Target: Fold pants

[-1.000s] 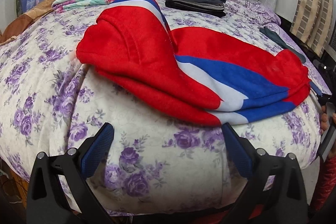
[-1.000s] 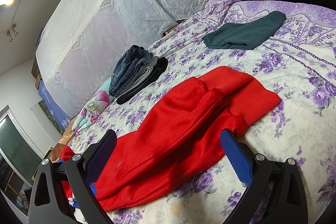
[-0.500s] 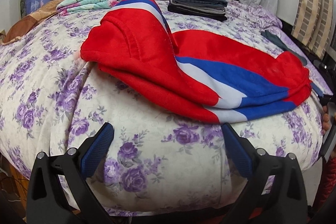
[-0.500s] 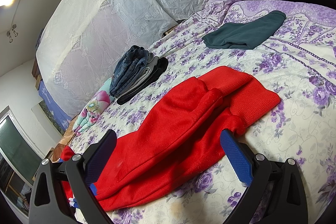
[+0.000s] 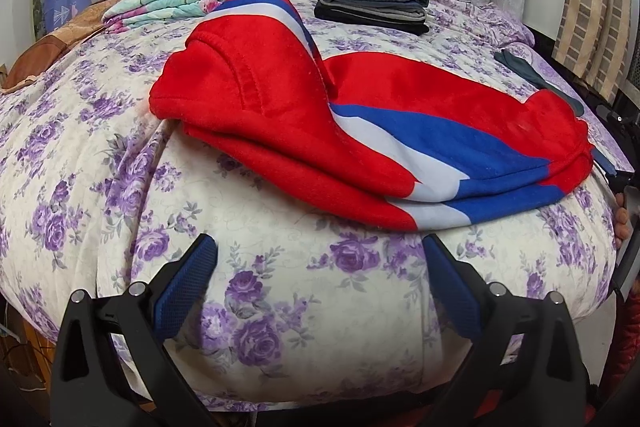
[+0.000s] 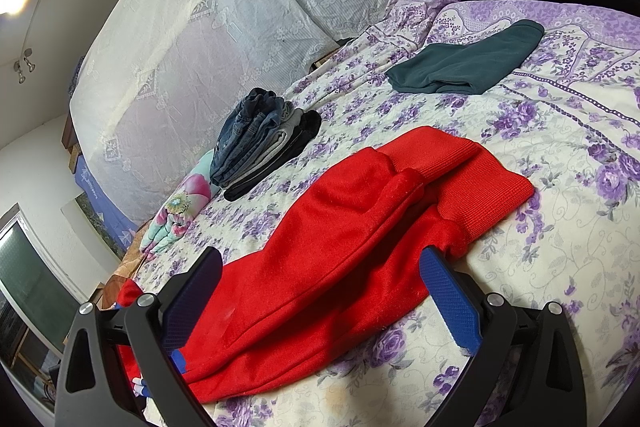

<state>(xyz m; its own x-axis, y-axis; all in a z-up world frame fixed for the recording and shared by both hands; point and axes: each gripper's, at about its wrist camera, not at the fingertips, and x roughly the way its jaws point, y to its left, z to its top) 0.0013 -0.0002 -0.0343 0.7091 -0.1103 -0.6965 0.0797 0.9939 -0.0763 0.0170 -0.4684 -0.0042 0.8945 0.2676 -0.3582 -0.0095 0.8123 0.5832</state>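
Right now the red pants (image 5: 360, 131) with blue and white stripes lie across the flowery bed (image 5: 100, 163). The left claw (image 5: 320, 259) is wide open and holds nothing; the pants are just past its tips, not touching. The right claw (image 6: 320, 279) is wide open too, with the pants' leg end (image 6: 460, 179) lying between and beyond its fingers.

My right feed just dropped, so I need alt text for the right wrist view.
Red pants lie loosely folded on a purple-flowered bedspread, ribbed cuffs toward the far right, with the open right gripper empty just above them. Farther back sit a stack of folded jeans and a dark teal garment.
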